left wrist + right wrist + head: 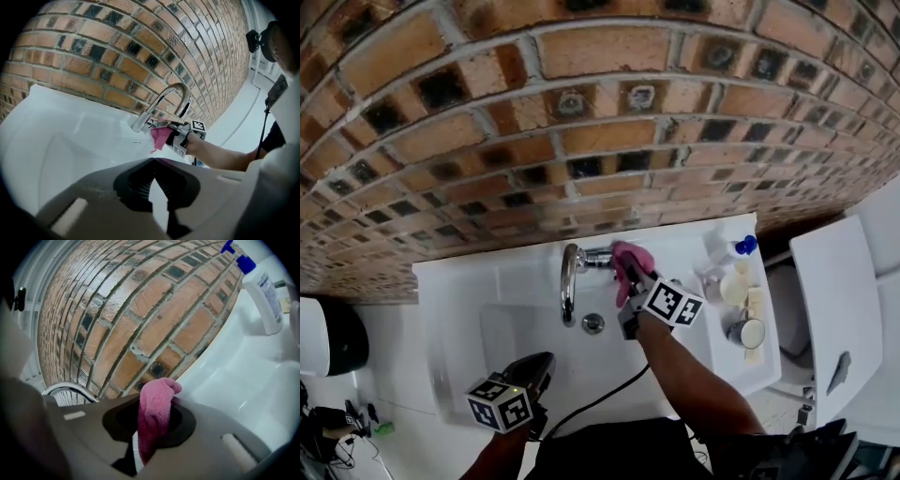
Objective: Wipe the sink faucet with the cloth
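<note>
Softly bunched, fuzzy pink cloth (153,420).

Pink cloth (626,255) against the curved chrome faucet (568,281).

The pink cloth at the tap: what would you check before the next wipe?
1. Cloth clamped in the right gripper: ok.
2. Cloth reaches the faucet at its base: ok.
3. Left gripper shut, empty, low at the sink's front, away from the faucet: ok.
4. Blue-capped bottle stands apart from the right gripper: ok.
5. Arched spout clean: cannot tell.
</note>
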The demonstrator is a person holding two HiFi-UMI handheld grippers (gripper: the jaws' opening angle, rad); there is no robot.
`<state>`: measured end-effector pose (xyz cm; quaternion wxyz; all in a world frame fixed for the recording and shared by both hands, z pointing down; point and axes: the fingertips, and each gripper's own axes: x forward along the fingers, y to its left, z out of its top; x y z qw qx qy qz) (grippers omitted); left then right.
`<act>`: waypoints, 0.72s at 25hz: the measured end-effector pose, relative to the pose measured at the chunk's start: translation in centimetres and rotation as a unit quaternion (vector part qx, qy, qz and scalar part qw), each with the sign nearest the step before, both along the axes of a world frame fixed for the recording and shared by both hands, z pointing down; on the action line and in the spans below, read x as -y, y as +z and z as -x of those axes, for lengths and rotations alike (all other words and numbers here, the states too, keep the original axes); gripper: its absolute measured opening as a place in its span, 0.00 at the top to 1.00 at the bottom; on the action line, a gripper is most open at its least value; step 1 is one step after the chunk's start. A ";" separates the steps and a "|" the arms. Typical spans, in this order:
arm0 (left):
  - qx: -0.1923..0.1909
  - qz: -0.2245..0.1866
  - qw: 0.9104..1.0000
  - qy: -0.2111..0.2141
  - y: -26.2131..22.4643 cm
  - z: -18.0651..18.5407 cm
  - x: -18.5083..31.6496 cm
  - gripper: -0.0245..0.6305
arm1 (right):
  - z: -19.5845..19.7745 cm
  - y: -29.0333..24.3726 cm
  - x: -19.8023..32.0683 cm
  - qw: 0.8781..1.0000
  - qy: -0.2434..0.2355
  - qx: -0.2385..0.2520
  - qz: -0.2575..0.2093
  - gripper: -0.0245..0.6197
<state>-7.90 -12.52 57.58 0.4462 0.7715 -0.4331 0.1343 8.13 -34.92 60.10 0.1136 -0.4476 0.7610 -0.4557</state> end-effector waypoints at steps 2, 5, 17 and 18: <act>-0.002 0.002 1.000 0.001 0.1 -0.1 0.1 0.96 | 0.8 -0.1 0.1 1.000 -0.011 0.009 0.002 0.87; -0.004 0.005 1.000 0.001 0.4 -0.2 0.1 0.96 | 1.7 -0.3 0.2 0.999 -0.021 0.028 0.007 0.88; -0.010 -0.003 1.000 0.007 0.0 -0.5 -1.0 0.96 | 1.5 -0.9 -1.0 0.989 0.028 0.140 0.046 0.88; -0.011 -0.004 1.000 0.009 0.0 -0.5 -1.1 0.96 | 1.5 -1.2 -1.2 0.989 0.027 0.140 0.043 0.88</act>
